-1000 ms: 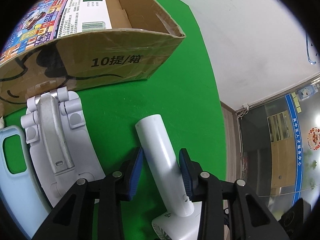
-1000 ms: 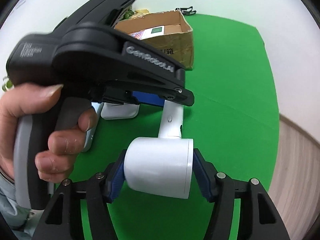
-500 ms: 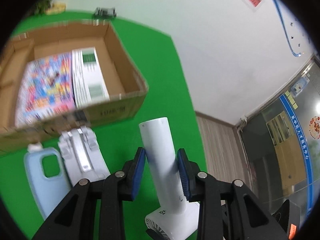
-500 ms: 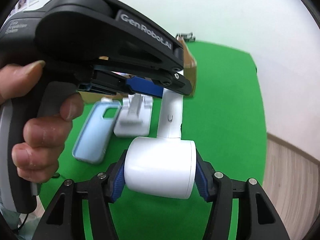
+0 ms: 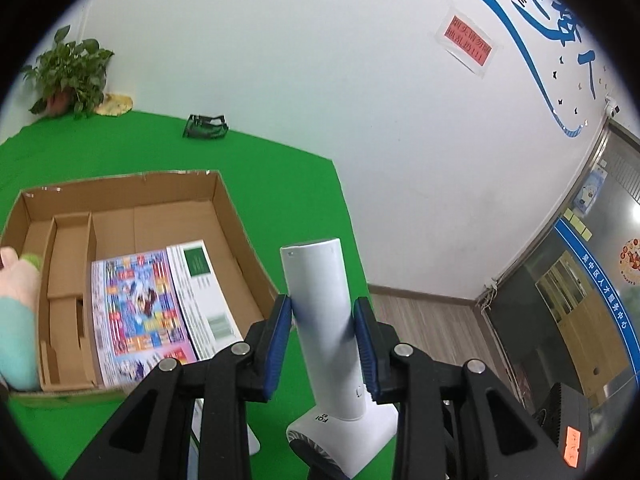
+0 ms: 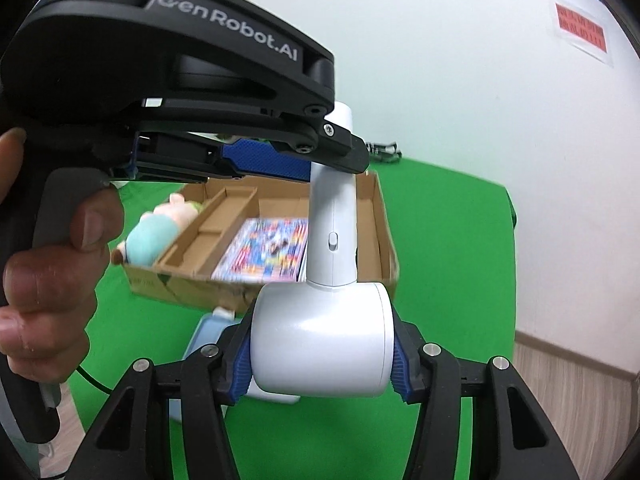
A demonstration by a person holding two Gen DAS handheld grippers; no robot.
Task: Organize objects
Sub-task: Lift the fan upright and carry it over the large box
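Observation:
Both grippers hold a white hair dryer in the air above the green table. My left gripper is shut on its handle. My right gripper is shut on its round barrel, with the handle rising toward the left gripper's blue pads. An open cardboard box lies ahead and below; it holds a colourful book, a white booklet and a cardboard divider. A plush toy lies at the box's left end.
A light blue phone case and a white stand lie on the green cloth in front of the box. A potted plant and a black clip sit at the far edge. Wooden floor lies beyond the right edge.
Both grippers have lifted the hair dryer from the table and tilted upward. The box now lies lower in view, with its inside showing.

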